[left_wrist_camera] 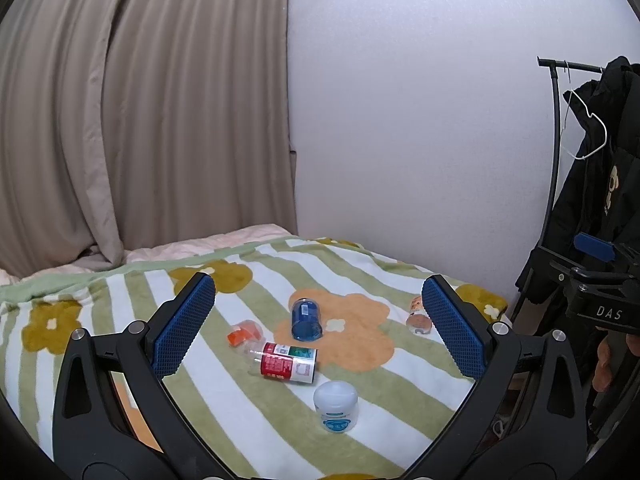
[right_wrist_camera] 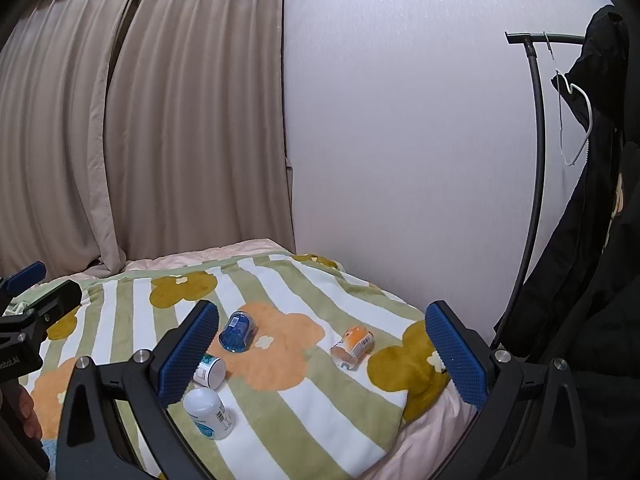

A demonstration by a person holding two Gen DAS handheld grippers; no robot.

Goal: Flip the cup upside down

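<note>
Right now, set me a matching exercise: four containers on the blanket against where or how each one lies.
Things:
1. blue cup
2. white jar
3. red-labelled bottle
4. small orange container

States:
A. standing, nearest the camera
B. on its side on the orange flower
C. farthest left of the four
D. on its side between cup and jar

Pairs: 1-B, 2-A, 3-D, 4-C

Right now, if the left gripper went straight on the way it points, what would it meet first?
Probably the blue cup, lying on its side on the flowered blanket, roughly centred between the open jaws of the left gripper. Depth is unclear; the red-labelled bottle sits nearer but lower.
</note>
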